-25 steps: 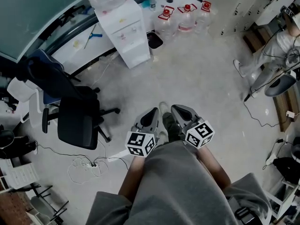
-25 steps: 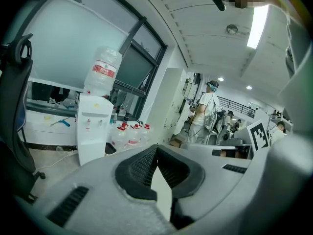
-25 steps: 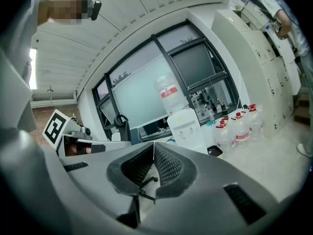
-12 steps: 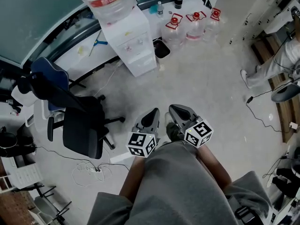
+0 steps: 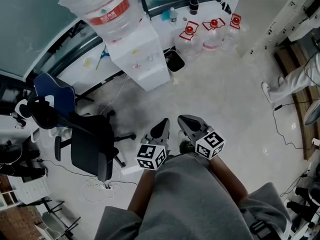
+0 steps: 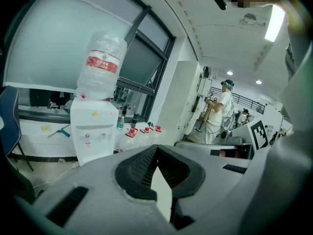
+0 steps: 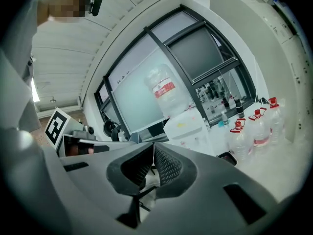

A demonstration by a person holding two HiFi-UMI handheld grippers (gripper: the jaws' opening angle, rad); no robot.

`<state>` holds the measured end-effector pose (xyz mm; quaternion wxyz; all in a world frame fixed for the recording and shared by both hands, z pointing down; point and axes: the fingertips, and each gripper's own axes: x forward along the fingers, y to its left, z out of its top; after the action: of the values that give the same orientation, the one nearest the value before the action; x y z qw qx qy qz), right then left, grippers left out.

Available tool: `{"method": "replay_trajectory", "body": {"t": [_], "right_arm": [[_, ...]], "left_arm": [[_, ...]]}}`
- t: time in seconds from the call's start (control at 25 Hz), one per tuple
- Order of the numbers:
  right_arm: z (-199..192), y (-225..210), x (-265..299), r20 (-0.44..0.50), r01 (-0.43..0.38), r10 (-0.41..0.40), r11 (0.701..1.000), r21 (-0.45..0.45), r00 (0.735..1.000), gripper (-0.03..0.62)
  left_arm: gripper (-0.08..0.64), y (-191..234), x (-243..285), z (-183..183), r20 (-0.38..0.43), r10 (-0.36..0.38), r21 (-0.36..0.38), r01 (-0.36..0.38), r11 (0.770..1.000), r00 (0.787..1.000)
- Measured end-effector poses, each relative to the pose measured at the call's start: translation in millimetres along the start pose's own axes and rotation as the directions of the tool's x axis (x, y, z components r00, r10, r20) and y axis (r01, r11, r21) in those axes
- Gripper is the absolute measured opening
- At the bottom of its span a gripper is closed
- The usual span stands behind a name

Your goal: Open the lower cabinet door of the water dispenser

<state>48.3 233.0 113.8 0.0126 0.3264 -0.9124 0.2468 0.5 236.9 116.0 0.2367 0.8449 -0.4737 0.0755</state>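
water dispenser (image 5: 136, 51) stood on the floor (image 5: 220, 91) at 11 o'clock in the head view, well apart from both grippers. its lower cabinet door (image 5: 157, 77) looked closed. big bottle (image 5: 106, 10) sat upturned on top. red-capped jugs (image 5: 212, 33) stood at 3 o'clock of the dispenser. left gripper (image 5: 163, 124) and right gripper (image 5: 184, 120) were side by side near centre, pointing toward 12. jaws of each were clenched with nothing between. office chair (image 5: 92, 141) was at 9 o'clock of the grippers.
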Motion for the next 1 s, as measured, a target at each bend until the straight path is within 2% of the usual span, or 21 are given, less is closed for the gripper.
{"method": "replay_trajectory", "body": {"t": [0.48,0.72,1.0], "right_arm": [[2.2,-34.8,55.0,-0.017,0.015,-0.013,0.997,0.076,1.000,0.012],[4.6,-50.2,94.4,-0.007,0.103,-0.103,0.990,0.098,0.995,0.012],[0.3,-60.4,145.8,0.005,0.218,-0.221,0.965,0.149,0.975,0.012]], "left_arm": [[0.011,56.7,43.0,18.2,-0.066,0.002,0.013,-0.001,1.000,0.998],[0.011,96.9,65.5,28.5,-0.109,-0.080,0.030,0.084,0.996,0.991],[0.011,148.5,91.1,36.3,-0.174,-0.186,0.020,0.192,0.981,0.967]]}}
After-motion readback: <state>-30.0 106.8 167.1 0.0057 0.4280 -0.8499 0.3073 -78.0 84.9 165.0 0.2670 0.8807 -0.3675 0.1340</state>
